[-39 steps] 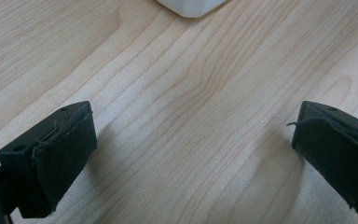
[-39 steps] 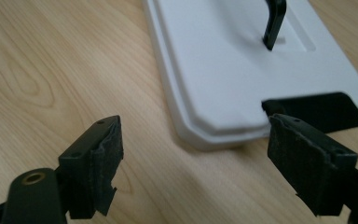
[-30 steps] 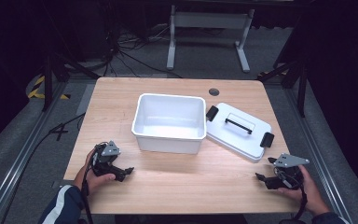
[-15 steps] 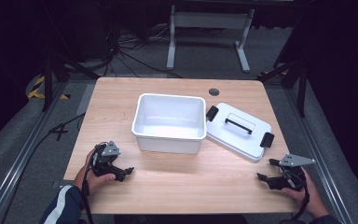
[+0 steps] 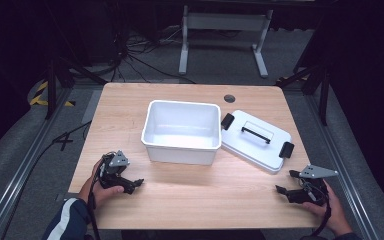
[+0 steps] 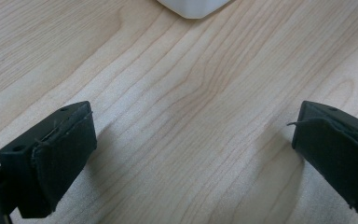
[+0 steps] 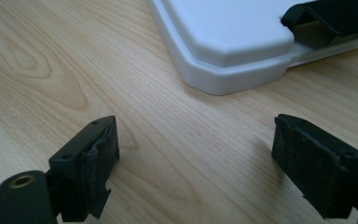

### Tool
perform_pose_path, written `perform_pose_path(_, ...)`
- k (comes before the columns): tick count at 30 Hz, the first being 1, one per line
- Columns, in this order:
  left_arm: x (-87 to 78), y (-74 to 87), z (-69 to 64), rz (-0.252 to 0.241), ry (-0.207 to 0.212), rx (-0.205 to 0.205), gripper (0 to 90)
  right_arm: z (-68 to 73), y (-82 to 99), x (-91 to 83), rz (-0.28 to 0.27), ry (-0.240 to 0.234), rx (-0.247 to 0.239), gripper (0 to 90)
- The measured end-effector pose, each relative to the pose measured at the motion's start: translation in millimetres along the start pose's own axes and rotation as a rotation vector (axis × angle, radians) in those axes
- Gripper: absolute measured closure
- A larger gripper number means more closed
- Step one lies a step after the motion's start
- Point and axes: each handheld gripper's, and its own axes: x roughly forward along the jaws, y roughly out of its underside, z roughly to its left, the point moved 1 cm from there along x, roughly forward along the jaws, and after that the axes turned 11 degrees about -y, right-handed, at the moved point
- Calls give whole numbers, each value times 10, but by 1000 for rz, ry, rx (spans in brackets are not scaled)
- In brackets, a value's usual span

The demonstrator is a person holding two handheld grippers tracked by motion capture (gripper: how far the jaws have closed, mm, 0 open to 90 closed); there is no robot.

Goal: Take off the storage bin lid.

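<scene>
The white plastic lid (image 7: 228,32) is cut off by the right gripper view's top edge; its black clasp (image 7: 335,16) is too.

Wooden table (image 5: 130,115) on grey floor (image 5: 25,145), dark room.

A lab or studio recording bay. Around the wooden table (image 5: 130,110) lie dark grey carpet, loose cables (image 5: 130,62) and hazard tape (image 5: 42,92) behind it

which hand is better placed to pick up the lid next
Right. The right tongs sit open just beside the lid, facing its near corner; the left tongs are across the bin.
</scene>
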Motion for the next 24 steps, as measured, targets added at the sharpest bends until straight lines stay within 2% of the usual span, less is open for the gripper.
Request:
perform_pose_path(18,5,-5,14,-5,-2,7,2,9,-2,5,0,9,6,144)
perform_pose_path(24,11,-7,30,-2,-18,-10,2,9,-3,6,-1,10,6,144)
